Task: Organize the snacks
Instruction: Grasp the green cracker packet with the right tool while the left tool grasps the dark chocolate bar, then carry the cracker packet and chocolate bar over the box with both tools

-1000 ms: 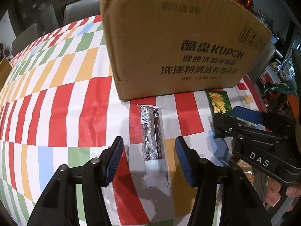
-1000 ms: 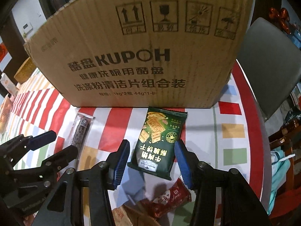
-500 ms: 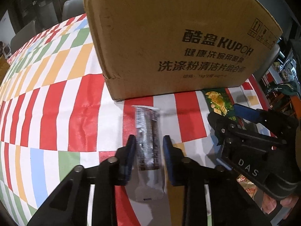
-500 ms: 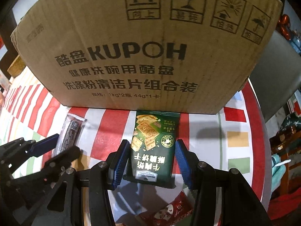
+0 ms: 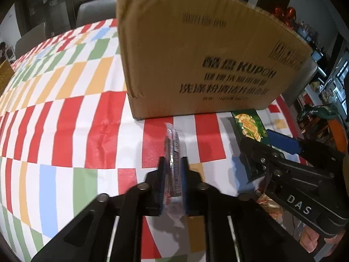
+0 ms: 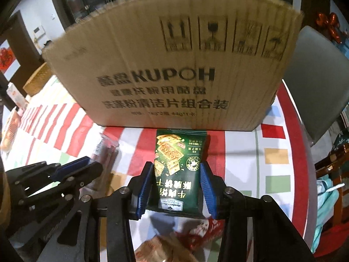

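Both grippers are holding a snack in front of the box.

The left gripper (image 5: 172,172) is pinching a thin dark bar (image 5: 172,152) between its fingers; the bar is standing on its edge and is pointing toward the cardboard box (image 5: 196,56), with its far end near the base of the box. The right gripper (image 6: 176,187) is squeezing a green cracker pack (image 6: 176,170) from both sides with its blue fingers (image 6: 206,185); the far end of the pack is reaching the bottom edge of the box. I cannot tell if the snacks are still touching the striped table (image 5: 69,113). A red packet (image 6: 202,229) and an orange one are lying on the table under the right gripper.
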